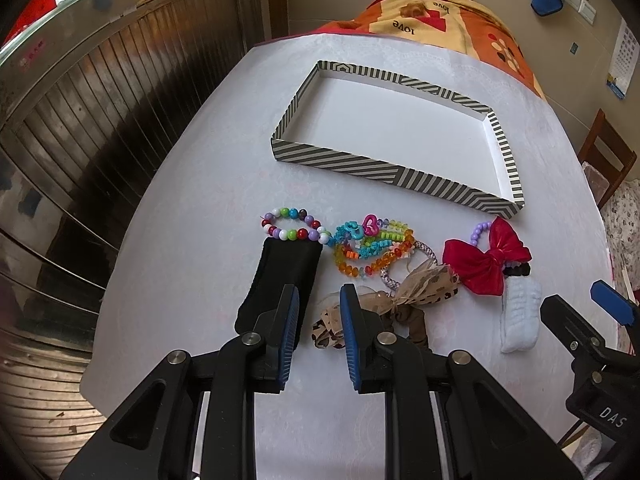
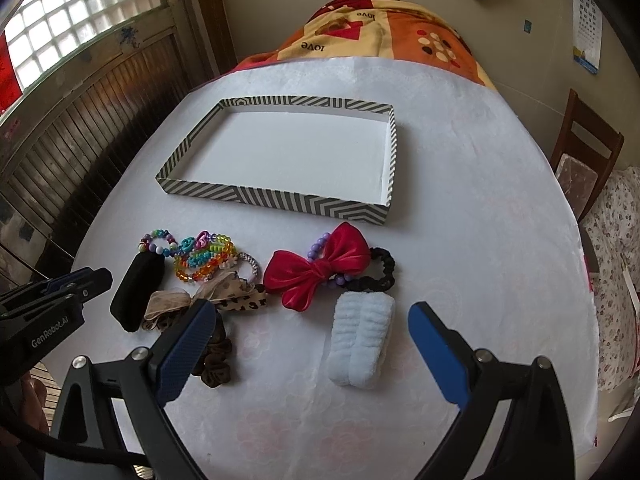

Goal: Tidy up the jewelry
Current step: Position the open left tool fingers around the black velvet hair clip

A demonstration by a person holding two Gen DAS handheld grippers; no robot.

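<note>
An empty striped tray (image 1: 360, 164) (image 2: 280, 197) lies at the far side of the white table. In front of it sit a round-bead bracelet (image 1: 292, 226), a pile of colourful bracelets (image 1: 372, 248) (image 2: 204, 258), a red bow (image 1: 486, 260) (image 2: 320, 270), a leopard-print bow (image 1: 424, 286) (image 2: 236, 296), a black band (image 1: 280, 276) (image 2: 138, 296), a light blue towelling band (image 1: 520, 316) (image 2: 360, 340), a black scrunchie (image 2: 380, 272) and a brown scrunchie (image 2: 216, 364). My left gripper (image 1: 320, 300) hovers over the leopard bow, open by a narrow gap, holding nothing. My right gripper (image 2: 312, 312) stands wide open above the blue band.
An orange patterned blanket (image 2: 380, 40) covers the table's far end. A wooden chair (image 2: 584, 152) stands at the right. The table's left edge drops off toward a wood-panelled wall (image 2: 80, 140). Bare cloth (image 2: 480, 240) lies right of the tray.
</note>
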